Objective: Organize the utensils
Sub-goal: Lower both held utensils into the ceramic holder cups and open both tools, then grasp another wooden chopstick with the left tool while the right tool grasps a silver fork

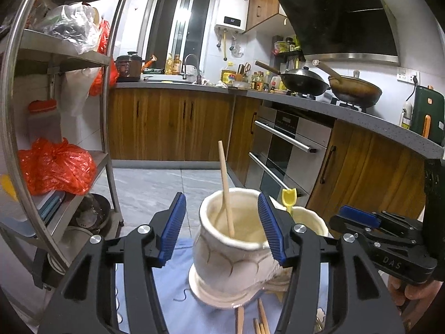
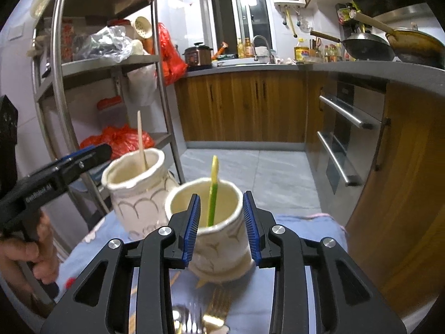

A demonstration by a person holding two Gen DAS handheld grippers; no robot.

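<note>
From the left wrist camera, the left hand-held gripper point(image 1: 221, 225) hangs with its blue pads spread wide and nothing between them, framing the mouth of a tall cream ceramic holder point(image 1: 230, 253) at the centre of the view. A wooden chopstick point(image 1: 225, 188) leans inside it toward 12 o'clock, so this pot seems to be the one meant for chopsticks. More loose chopsticks point(image 1: 260, 318) lie on the blue cloth point(image 1: 178, 300) over the tabletop at 6 o'clock, just in front of the holder's foot, probably awaiting sorting. A second cream holder point(image 1: 310, 220) sits just beside it at 3 o'clock with a yellow utensil point(image 1: 288, 199) in it. From the right wrist camera, the right hand-held gripper point(image 2: 221, 226) is likewise spread and empty, straddling that second holder point(image 2: 205, 222), where the yellow-green utensil point(image 2: 213, 192) stands upright. The taller holder point(image 2: 139, 189) sits at 10 o'clock. Metal forks point(image 2: 203, 314) lie at 6 o'clock, blurred, apparently still to be placed.
</note>
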